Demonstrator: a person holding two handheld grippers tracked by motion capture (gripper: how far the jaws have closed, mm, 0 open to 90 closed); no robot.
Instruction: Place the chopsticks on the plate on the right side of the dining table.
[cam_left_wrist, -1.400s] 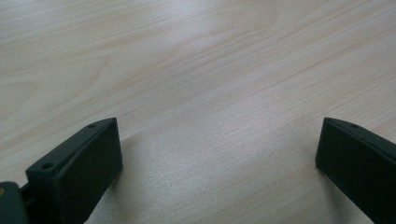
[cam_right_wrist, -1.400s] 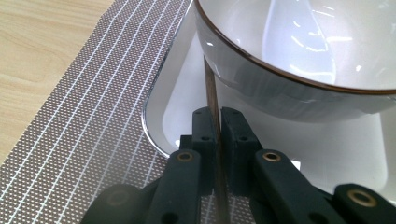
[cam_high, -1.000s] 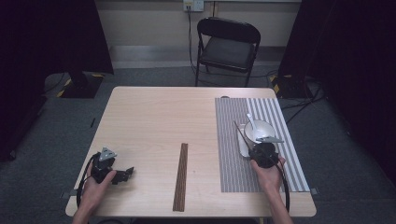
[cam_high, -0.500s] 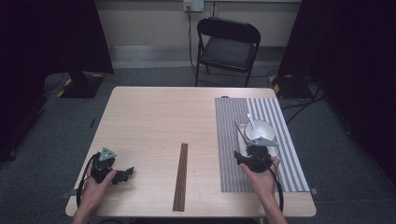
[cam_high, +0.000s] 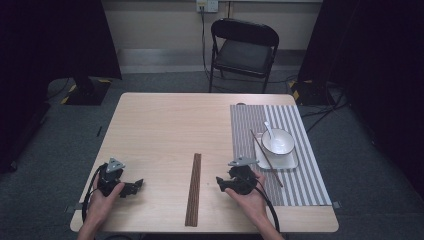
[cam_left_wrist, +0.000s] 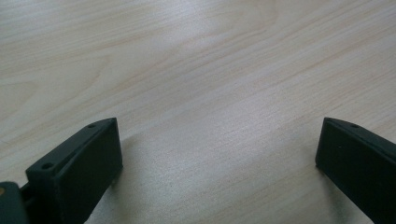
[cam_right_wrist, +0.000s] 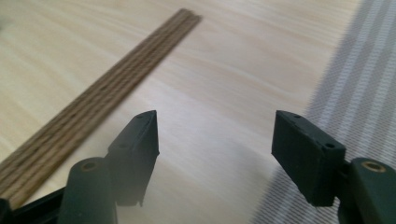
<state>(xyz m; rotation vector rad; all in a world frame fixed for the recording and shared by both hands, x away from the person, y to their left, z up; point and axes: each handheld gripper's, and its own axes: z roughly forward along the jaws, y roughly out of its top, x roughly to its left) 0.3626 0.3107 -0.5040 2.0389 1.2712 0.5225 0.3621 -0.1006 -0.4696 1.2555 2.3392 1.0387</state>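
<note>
Done: one chopstick (cam_high: 266, 158) lies by the bowl (cam_high: 278, 141) | Left: bundle of chopsticks (cam_high: 193, 189) near desk's front edge | Your right gripper (cam_high: 220, 181): jaws just opened wide, empty | Left gripper (cam_high: 138, 183): wide, empty

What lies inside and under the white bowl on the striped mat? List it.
Inside the white bowl lies a white spoon, handle leaning on the rim. Under it is a pale rectangular tray, itself on the striped placemat. The tray's middle is covered by the bowl.
</note>
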